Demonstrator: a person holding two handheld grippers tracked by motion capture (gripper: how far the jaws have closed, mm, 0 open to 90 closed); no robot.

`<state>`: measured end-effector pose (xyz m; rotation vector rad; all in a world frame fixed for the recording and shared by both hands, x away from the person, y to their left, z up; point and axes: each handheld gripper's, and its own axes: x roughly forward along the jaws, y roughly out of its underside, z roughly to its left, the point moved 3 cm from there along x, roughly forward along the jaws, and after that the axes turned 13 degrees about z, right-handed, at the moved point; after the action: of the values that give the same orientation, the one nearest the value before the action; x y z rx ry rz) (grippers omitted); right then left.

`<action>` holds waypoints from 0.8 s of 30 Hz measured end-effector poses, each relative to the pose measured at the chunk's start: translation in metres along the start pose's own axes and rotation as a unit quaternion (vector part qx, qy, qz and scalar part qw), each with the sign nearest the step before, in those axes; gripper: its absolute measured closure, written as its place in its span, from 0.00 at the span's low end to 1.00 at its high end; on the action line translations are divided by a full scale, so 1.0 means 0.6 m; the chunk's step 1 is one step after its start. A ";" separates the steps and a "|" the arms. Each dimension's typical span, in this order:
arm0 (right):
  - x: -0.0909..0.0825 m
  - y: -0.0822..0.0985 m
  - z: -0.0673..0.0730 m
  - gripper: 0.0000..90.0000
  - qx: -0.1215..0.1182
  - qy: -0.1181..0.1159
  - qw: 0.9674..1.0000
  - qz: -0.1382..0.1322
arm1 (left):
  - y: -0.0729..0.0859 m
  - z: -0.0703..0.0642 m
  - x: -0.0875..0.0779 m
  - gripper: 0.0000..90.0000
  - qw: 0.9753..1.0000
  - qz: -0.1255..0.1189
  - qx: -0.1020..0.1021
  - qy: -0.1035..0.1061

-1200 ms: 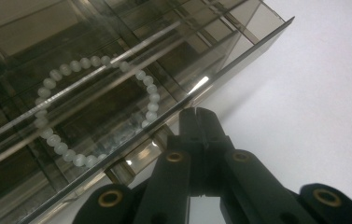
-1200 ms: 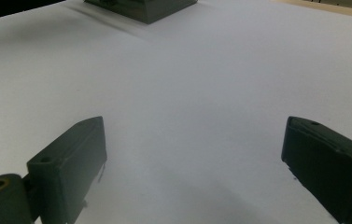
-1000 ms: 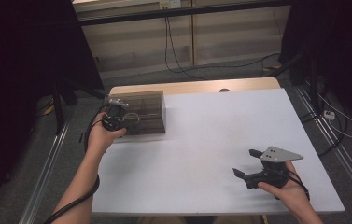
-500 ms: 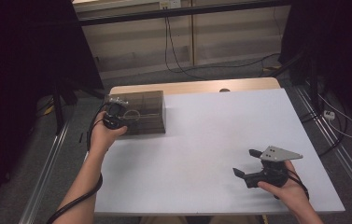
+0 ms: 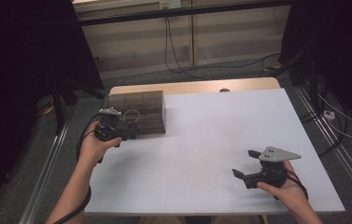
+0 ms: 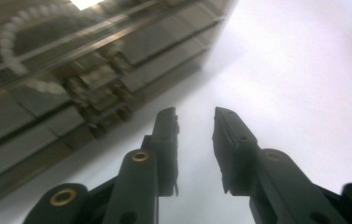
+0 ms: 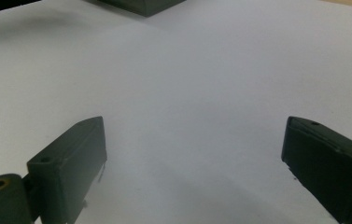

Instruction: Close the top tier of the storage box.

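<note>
A dark see-through box (image 5: 136,112) with a lid stands at the table's back left. In the left gripper view the box (image 6: 71,56) shows a latch (image 6: 101,105) on its front and a white bead loop (image 6: 10,51) inside. My left gripper (image 5: 124,136) sits at the box's front left corner. Its jaws have just been opening, and the left gripper (image 6: 196,114) now stands slightly open over bare white table with nothing between the pads. Near the front right, my right gripper (image 5: 242,162) rests wide open and empty, as the right gripper (image 7: 194,126) view shows.
A white sheet (image 5: 211,140) covers the table, with a wooden strip (image 5: 197,86) along the far edge. Cables lie on the floor beyond. Metal rails run along both sides of the table. A corner of the box (image 7: 141,5) lies far ahead of the right gripper.
My left hand has drawn back a little from the box's front toward the near side. The right hand has not moved.
</note>
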<state>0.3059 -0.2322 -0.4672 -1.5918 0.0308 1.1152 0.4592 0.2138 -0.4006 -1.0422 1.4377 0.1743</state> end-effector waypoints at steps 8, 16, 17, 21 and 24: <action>-0.004 0.001 0.000 0.07 0.002 0.003 1.000 -0.002 | 0.028 -0.025 -0.001 0.63 1.000 -0.003 0.012 0.009; -0.006 0.003 -0.002 0.07 0.002 0.003 1.000 0.000 | 0.053 -0.044 0.000 0.54 1.000 -0.008 0.018 0.024; -0.006 0.003 -0.003 0.07 0.003 0.003 1.000 -0.001 | 0.056 -0.045 0.000 0.52 0.999 -0.009 0.022 0.023; -0.007 0.005 -0.005 0.07 0.005 0.004 1.000 -0.001 | 0.070 -0.051 0.001 0.47 0.999 -0.016 0.023 0.025; -0.008 0.005 -0.005 0.07 0.006 0.005 1.000 -0.001 | 0.079 -0.053 0.004 0.44 0.999 -0.013 0.021 0.026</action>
<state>0.3033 -0.2380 -0.4665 -1.5869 0.0413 1.1031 0.4053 0.2189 -0.4191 -1.0375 1.4686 0.0977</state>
